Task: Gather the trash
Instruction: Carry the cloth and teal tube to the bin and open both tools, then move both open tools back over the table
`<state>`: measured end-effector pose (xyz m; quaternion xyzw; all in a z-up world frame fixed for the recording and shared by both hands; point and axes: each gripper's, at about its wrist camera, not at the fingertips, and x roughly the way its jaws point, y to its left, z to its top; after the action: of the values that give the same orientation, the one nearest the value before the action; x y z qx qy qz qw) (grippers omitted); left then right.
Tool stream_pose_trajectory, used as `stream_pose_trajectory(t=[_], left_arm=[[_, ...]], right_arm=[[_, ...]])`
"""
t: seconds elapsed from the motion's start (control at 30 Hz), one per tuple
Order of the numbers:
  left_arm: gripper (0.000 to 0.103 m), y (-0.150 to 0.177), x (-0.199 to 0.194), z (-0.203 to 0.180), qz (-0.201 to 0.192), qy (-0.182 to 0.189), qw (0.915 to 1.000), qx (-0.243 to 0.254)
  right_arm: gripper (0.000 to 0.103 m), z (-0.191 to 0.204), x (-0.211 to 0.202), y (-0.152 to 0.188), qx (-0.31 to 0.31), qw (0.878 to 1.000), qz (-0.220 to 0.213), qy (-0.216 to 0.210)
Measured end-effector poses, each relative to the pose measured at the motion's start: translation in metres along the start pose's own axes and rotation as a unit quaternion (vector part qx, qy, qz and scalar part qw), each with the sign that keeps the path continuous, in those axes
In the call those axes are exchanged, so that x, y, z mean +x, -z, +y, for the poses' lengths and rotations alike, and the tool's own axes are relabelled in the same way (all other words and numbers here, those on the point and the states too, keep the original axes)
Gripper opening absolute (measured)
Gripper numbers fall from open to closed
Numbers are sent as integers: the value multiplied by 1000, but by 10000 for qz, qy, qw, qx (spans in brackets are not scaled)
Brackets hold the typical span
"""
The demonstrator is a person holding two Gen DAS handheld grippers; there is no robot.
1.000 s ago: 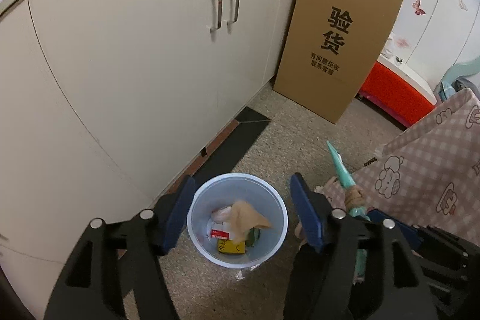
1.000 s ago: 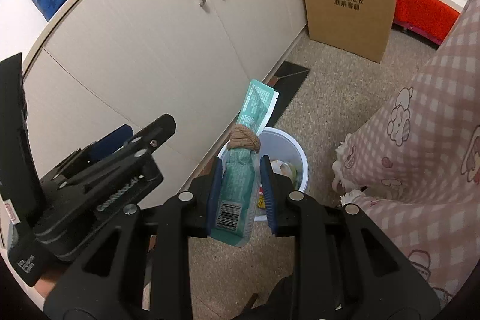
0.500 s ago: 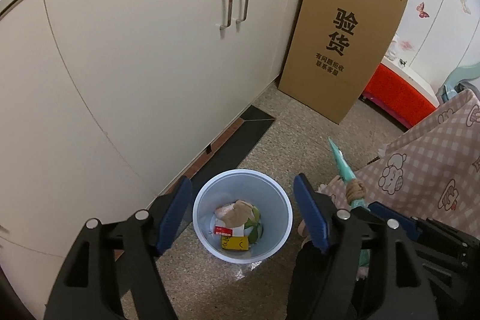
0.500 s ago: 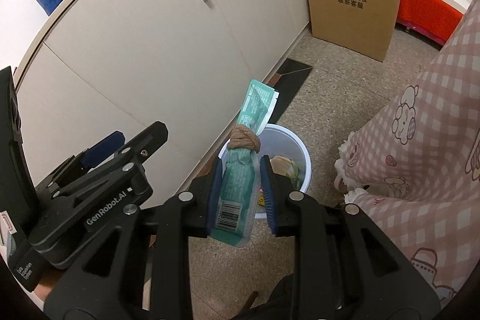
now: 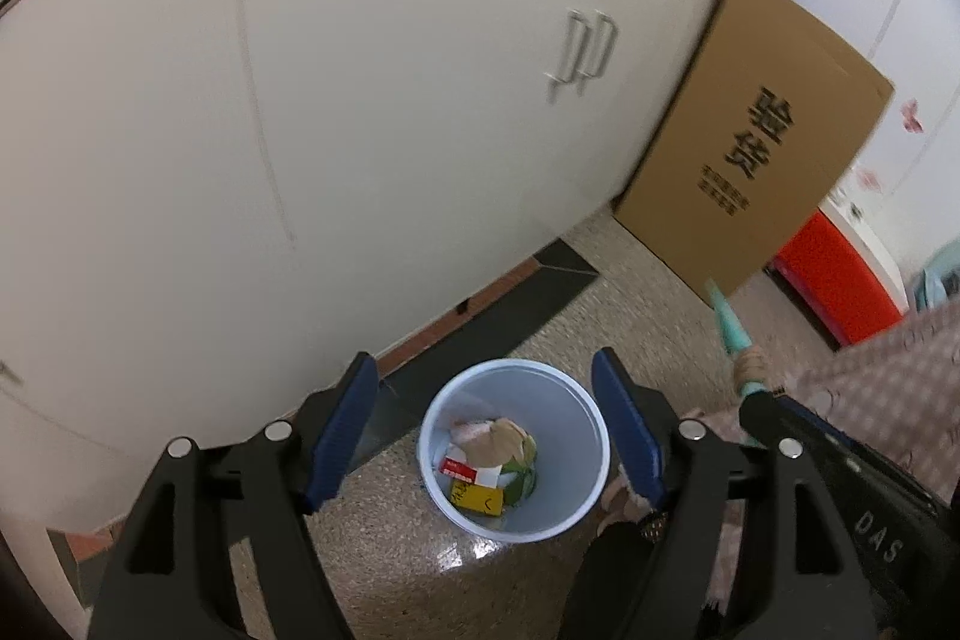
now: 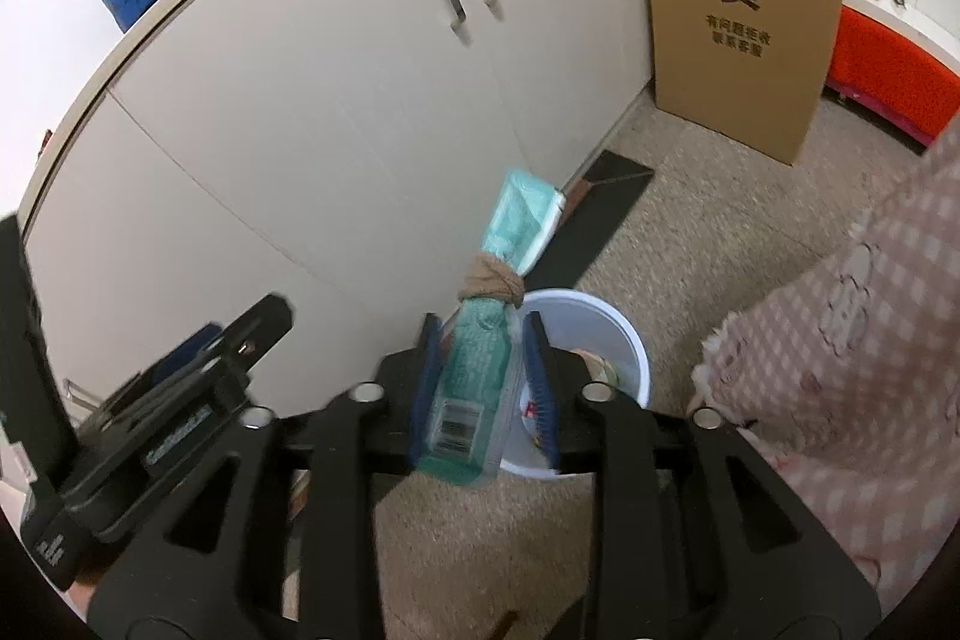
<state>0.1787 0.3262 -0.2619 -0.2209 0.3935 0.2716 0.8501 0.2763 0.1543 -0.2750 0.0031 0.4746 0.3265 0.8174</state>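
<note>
A white round trash bin [image 5: 585, 436] stands on the speckled floor and holds a brown crumpled wrapper, a red-white packet and a yellow packet. My left gripper [image 5: 489, 403] is open and empty above the bin. My right gripper [image 6: 480, 340] is shut on a teal snack packet [image 6: 480, 364] tied round its middle with a brown band. It holds the packet above the bin's left rim [image 6: 630, 340]. The packet's top end also shows in the left wrist view [image 5: 729, 322], to the right of the bin.
Beige cabinet doors with metal handles [image 5: 579, 52] stand behind the bin. A cardboard box [image 5: 762, 178] leans against the cabinet at the right. A pink checked cloth [image 6: 852, 334] hangs at the right. A red box [image 6: 888, 82] is at the far right.
My left gripper has risen and pulled back, so the bin looks smaller and lower in its view. The brown wrapper now lies deeper in the bin. My right gripper still holds the packet.
</note>
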Motion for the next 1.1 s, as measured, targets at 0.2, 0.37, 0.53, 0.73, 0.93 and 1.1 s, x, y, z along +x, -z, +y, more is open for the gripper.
stream_pose_trajectory(t=[0.2,0.37,0.53,0.73,0.93,1.1], left_arm=[[72,5,5,5,153,-79,9999,8],[72,8,-2,-4,160,50,9998,59],[72,12,-27,-25,19,250,9992,308],[72,21,-66,-58,-189,577,9959,666],[73,31,-113,-110,-454,1102,9858,1180],[75,44,-155,-171,-719,1575,9687,1780]], right_arm=[[59,0,-2,6,-52,9999,17,102],[61,-4,-20,11,-48,9995,-100,312],[62,-14,-51,15,116,9982,-313,502],[63,-27,-113,20,247,9943,-807,657],[66,-51,-194,28,426,9848,-1439,874],[66,-88,-252,40,724,9742,-1806,1145]])
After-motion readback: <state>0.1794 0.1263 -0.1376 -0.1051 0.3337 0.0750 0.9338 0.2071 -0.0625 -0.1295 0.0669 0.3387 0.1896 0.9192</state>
